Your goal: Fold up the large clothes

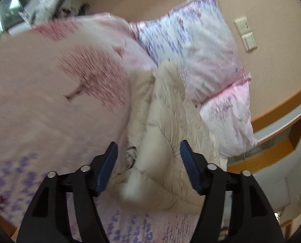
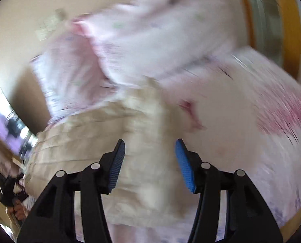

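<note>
We judge that we are at the approach, before any fold is made: both grippers hover over the cream quilted coat (image 1: 166, 133) with nothing in them. The left gripper (image 1: 148, 151) has its jaws spread wide, and so does the right gripper (image 2: 149, 151). The coat lies crumpled on the bed (image 1: 39, 121), against the foot of the pink flowered pillow (image 1: 201, 46) and just below it. It looks puffy and stitched in bands, bunched into thick ridges, with a paler fluffy edge near the left gripper; the right wrist view is too blurred to show its outline. Next, we think, each gripper needs a clear edge or corner of the coat to pinch, so that we can spread it flat away from the pillow.
</note>
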`<control>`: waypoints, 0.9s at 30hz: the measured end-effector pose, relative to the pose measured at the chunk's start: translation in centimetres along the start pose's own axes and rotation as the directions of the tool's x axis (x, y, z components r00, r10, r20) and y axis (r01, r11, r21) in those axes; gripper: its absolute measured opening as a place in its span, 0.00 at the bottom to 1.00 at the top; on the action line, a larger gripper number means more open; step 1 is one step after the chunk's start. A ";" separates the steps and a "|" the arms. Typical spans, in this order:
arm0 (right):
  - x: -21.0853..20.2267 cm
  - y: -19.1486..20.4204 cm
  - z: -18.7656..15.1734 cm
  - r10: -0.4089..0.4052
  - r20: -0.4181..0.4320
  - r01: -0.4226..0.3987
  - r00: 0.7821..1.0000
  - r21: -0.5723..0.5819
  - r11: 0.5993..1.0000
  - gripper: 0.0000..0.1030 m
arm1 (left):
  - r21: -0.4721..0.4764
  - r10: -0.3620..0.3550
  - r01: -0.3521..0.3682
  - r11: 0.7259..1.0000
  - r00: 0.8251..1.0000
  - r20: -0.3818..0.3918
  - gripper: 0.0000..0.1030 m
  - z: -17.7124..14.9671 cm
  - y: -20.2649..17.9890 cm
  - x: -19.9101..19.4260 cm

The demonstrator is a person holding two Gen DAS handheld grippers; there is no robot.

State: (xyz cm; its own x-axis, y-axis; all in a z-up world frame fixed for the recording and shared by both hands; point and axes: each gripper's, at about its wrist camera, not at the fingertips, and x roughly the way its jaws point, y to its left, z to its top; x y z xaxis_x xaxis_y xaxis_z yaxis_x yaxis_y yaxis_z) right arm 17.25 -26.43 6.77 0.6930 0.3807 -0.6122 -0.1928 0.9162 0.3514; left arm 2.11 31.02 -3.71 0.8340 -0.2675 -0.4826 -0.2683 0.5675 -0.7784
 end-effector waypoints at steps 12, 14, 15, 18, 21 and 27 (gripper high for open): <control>6.4 15.2 -3.5 0.069 -0.064 -0.085 0.996 -0.306 0.948 0.42 | 0.119 0.064 -0.068 0.991 0.997 0.035 0.74 -6.7 -2.3 -3.4; 6.8 15.8 -4.0 0.045 -0.055 -0.061 0.997 -0.324 0.944 0.42 | 0.132 0.059 -0.062 0.989 0.998 0.025 0.75 -7.5 -2.9 -2.8; 7.2 16.2 -4.1 0.032 -0.050 -0.047 0.998 -0.332 0.942 0.42 | 0.137 0.054 -0.056 0.989 0.998 0.020 0.76 -7.8 -3.2 -2.4; 8.1 16.5 -4.6 -0.014 -0.032 0.002 0.999 -0.349 0.937 0.42 | 0.133 0.054 -0.055 0.990 0.998 0.011 0.77 -8.0 -3.5 -1.2; 8.7 16.7 -5.1 -0.057 -0.030 0.042 0.998 -0.367 0.929 0.42 | 0.119 0.070 -0.069 0.990 0.998 0.001 0.78 -8.1 -3.6 -0.2; 11.2 17.1 -6.3 -0.140 -0.067 0.100 0.988 -0.412 0.906 0.46 | 0.115 0.091 -0.092 0.989 0.996 0.015 0.79 -7.6 -4.0 0.6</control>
State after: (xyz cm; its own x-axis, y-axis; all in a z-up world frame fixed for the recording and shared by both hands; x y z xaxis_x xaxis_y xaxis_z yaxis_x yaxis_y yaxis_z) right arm 17.34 -5.68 1.52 0.6648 0.2562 -0.7017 -0.3914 0.9195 -0.0351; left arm 0.06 22.61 -3.94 0.8131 -0.2033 -0.5455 -0.2866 0.6759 -0.6790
